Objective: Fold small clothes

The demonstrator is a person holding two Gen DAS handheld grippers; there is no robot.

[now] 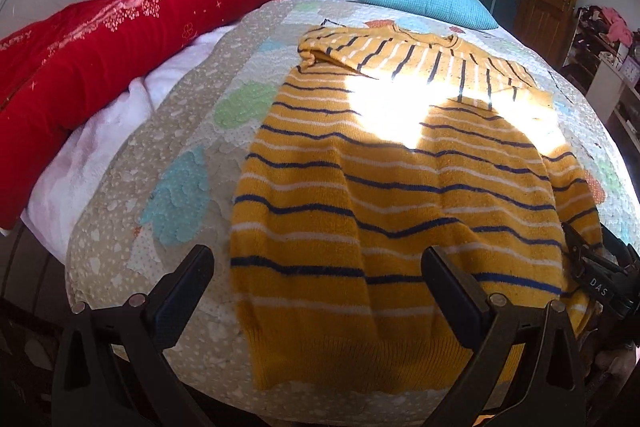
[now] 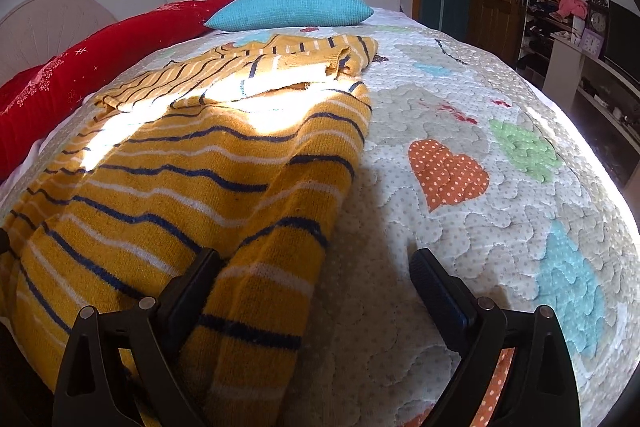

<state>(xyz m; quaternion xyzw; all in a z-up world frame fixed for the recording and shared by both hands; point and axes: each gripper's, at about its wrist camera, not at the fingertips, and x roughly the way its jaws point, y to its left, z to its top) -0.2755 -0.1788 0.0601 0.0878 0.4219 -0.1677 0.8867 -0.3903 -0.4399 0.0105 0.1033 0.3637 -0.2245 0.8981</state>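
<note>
Both tools gape wide over the mustard-yellow knitted sweater with navy and white stripes (image 1: 400,187), the left tool (image 1: 316,267) straddling its hem, the right tool (image 2: 316,267) around its sleeve edge, neither pinching.

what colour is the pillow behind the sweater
Turquoise blue pillow, clearest in the right wrist view.

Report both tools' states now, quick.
Left tool: open, holding nothing, poised over the hem of the mustard-yellow knitted sweater with navy and white stripes.
Right tool: open, straddling the sweater's right edge, not clamped.
</note>
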